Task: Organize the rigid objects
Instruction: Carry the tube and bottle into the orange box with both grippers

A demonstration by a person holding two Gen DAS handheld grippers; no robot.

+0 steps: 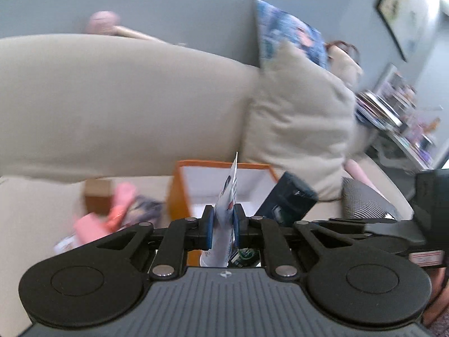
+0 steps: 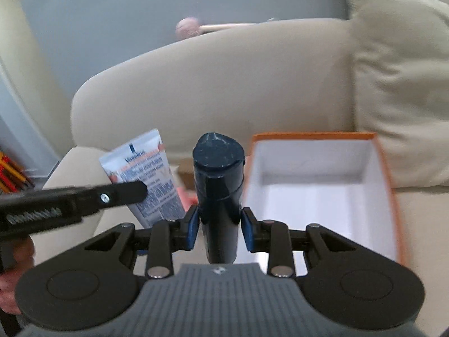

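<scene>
The white tube (image 2: pixel 146 179) carries the only print that can nearly be read: a blue brand word near its flat end, seemingly "Vaseline", though blur leaves this unsure. Under it run an orange band and several lines of small blue print, all too blurred to make out. In the left wrist view the tube is seen edge-on with only blue and red specks of print, and a green and white label (image 1: pixel 243 255) on the dark bottle (image 1: pixel 286 199) is too small to read.
</scene>
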